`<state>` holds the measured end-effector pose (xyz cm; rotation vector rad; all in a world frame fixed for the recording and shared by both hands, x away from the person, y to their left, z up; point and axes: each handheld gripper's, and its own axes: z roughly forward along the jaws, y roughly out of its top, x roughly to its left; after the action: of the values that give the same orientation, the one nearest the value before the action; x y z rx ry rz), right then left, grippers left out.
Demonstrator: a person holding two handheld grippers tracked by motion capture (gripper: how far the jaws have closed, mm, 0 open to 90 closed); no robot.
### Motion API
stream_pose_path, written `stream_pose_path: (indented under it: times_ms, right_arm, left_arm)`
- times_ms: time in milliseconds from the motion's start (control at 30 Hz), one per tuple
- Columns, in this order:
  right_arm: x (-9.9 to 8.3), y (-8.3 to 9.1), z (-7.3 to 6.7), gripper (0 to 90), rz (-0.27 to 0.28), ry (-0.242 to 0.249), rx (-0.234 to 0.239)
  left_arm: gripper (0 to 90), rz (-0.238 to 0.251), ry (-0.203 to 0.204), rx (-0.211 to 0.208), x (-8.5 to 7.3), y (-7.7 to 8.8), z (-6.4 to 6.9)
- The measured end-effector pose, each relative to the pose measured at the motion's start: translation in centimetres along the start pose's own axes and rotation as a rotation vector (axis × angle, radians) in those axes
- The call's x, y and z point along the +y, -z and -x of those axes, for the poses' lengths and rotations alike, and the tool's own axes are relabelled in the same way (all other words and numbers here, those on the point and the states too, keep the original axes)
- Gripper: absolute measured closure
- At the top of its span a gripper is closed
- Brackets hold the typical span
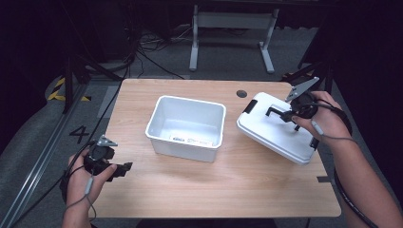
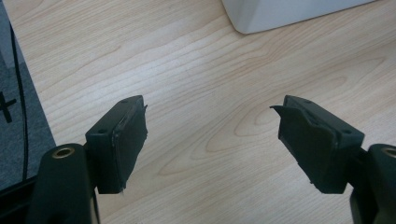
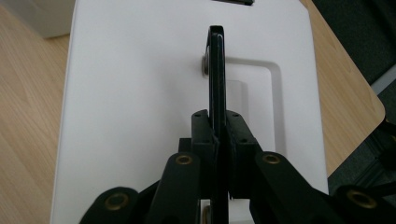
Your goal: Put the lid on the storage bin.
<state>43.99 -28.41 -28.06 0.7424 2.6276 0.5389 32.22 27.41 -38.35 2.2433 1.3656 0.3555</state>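
Note:
A white lid (image 1: 271, 128) with black latches lies at the table's right side; in the right gripper view the lid (image 3: 140, 93) spreads out below the jaws. Its black handle (image 3: 216, 70) stands upright, and my right gripper (image 3: 217, 122) is shut on it. From above, the right gripper (image 1: 291, 114) sits over the lid's far right part. An open white bin (image 1: 186, 127) stands in the middle of the table. My left gripper (image 1: 124, 169) rests near the front left edge, and its jaws (image 2: 210, 140) are open over bare wood with nothing between them.
The wooden table (image 1: 223, 190) has free room in front of the bin. A corner of the bin (image 2: 280, 14) shows ahead of the left gripper. Cables and a grey frame (image 1: 233, 28) stand on the floor behind the table.

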Motion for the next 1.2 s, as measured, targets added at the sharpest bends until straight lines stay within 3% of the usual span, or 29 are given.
stream_pose_path:
  times_ms: [300, 600, 1200]
  right_arm:
    - [3.1, 1.3, -0.5, 84.4, 0.054, 0.037, 0.044]
    - [8.0, 2.1, -2.3, 84.3, 0.087, 0.106, 0.077]
    - [15.6, 0.5, -5.7, 84.4, 0.106, 0.226, 0.118]
  left_arm:
    - [24.1, -0.012, -0.001, -0.006, -0.1, -0.1, 0.0]
    - [24.0, -0.008, -0.004, -0.010, -0.2, 0.0, -0.2]
    - [23.4, -0.006, 0.011, -0.029, -0.3, 0.0, -1.2]
